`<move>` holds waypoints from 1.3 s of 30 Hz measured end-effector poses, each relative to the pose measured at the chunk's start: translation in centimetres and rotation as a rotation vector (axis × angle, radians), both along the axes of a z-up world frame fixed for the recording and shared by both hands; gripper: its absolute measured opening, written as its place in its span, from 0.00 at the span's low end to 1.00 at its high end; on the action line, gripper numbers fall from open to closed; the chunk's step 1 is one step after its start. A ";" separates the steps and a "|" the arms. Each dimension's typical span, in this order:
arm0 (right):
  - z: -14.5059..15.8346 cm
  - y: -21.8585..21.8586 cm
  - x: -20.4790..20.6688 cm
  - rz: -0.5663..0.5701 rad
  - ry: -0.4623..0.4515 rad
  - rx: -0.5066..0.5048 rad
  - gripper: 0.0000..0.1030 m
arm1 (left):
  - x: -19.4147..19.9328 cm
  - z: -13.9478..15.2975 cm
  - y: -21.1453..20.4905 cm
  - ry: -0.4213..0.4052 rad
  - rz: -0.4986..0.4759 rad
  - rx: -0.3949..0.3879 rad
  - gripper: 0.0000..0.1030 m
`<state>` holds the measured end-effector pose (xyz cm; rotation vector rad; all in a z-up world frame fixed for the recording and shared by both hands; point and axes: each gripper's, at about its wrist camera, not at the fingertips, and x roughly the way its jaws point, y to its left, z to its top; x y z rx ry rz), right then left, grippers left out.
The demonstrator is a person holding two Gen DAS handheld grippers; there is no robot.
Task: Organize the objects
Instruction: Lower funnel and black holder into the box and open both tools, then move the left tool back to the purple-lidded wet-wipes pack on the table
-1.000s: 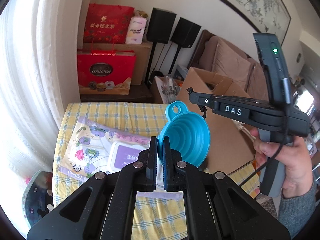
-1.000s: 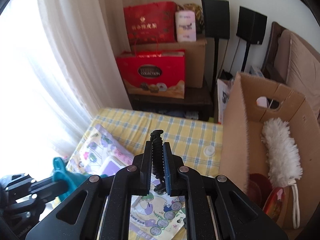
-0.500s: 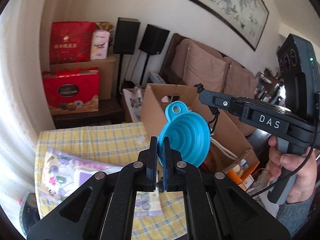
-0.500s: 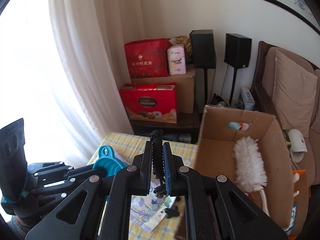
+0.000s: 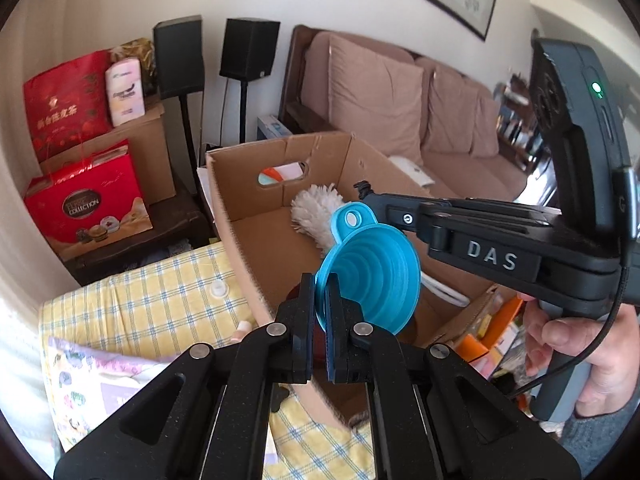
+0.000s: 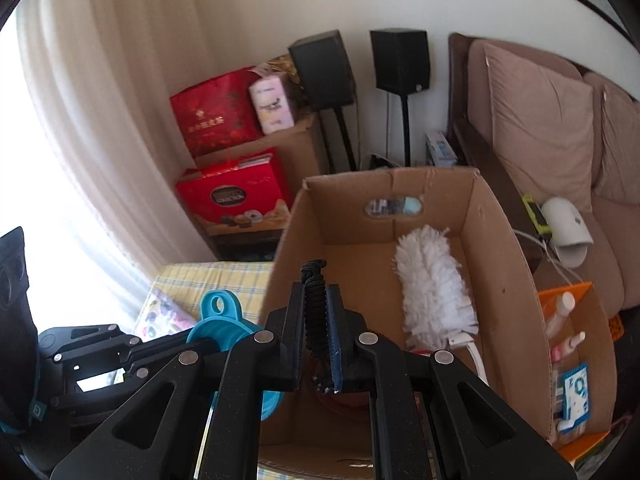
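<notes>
Two items are in transit at once, and neither has been released. The left claw pinches the rim of a blue funnel, holding it above the near corner of the cardboard box; the right claw is pressed together on a black braided cord, poised over the box's open mouth.

Inside the box a white fluffy duster already lies toward 1 o'clock in the right wrist view, with something dark red partly hidden beneath the claw, so some sorting looks done. On the yellow checked bench, at 9 o'clock from the funnel in the left wrist view, a small white cap and a flowered packet wait to be handled (whether they belong in the box is only a guess).

Concentric ridges step the funnel's cone inward, suggesting soft, collapsible silicone; a hanging tab with a round hole points toward 11 o'clock.
</notes>
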<state>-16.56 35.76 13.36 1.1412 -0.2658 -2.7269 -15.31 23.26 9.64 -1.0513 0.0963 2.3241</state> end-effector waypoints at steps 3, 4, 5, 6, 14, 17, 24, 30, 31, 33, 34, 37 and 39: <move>-1.1 1.2 -1.0 -0.019 -0.029 -0.015 0.09 | -0.3 -0.8 2.0 0.019 -0.001 -0.069 0.04; -1.5 1.6 -1.3 -0.022 -0.038 -0.018 0.09 | -0.3 -1.1 2.5 0.024 0.000 -0.093 0.04; -1.8 1.8 -1.5 -0.025 -0.047 -0.019 0.09 | -0.5 -1.4 3.1 0.028 0.002 -0.124 0.04; -2.1 1.9 -1.8 -0.026 -0.054 -0.018 0.09 | -0.6 -1.8 3.6 0.032 0.002 -0.145 0.04; -4.1 1.8 -3.9 -0.004 -0.110 -0.028 0.09 | -1.9 -4.4 5.1 -0.018 0.010 -0.220 0.09; -4.9 1.8 -4.0 0.000 -0.129 -0.026 0.09 | -2.1 -4.4 4.5 -0.021 0.022 -0.211 0.10; -5.1 2.1 -3.1 -0.001 -0.123 -0.024 0.12 | -2.2 -2.7 1.7 -0.007 0.063 -0.134 0.22; -3.9 1.6 -2.1 -0.002 -0.096 0.003 0.21 | -1.7 -0.6 -1.8 0.011 0.108 -0.048 0.66; -3.6 1.3 -1.8 -0.001 -0.086 0.011 0.30 | -1.6 -0.4 -2.4 0.010 0.115 -0.039 0.67; -3.1 0.7 -1.4 -0.001 -0.072 0.030 0.41 | -1.4 -0.1 -3.4 -0.001 0.125 -0.024 0.70; -2.8 0.3 -1.2 0.001 -0.064 0.038 0.46 | -1.4 0.0 -4.0 -0.008 0.132 -0.015 0.71; -2.1 -0.8 -0.8 0.016 -0.047 0.045 0.61 | -1.1 0.3 -5.8 -0.009 0.165 0.007 0.72; -1.7 -1.4 -0.5 0.027 -0.037 0.035 0.71 | -0.7 0.4 -6.9 -0.005 0.185 0.003 0.73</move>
